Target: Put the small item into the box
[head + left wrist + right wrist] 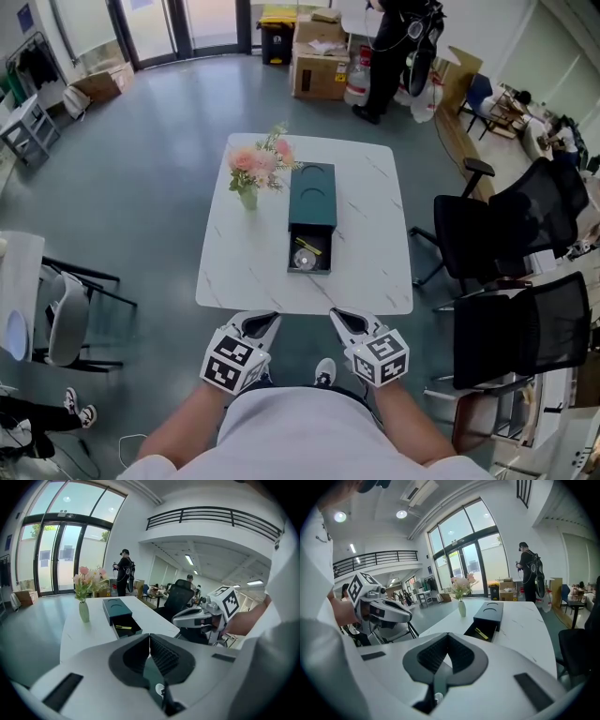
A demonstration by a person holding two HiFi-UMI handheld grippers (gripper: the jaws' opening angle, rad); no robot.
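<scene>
Both jaws shut, empty; the drawer box [311, 193] lies up-frame, lengthwise, midway between my left gripper [266, 322] and right gripper [341, 319].

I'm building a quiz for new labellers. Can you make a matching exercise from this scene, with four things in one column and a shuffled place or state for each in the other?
Things:
1. drawer
2. vase of flowers
3. left gripper
4. black chairs

Places or states:
a. beside the right side of the table
b. pulled open, a yellow item inside
c. fingers shut on nothing, at the table's near edge
d. standing left of the dark box

Pairs: 1-b, 2-d, 3-c, 4-a
</scene>
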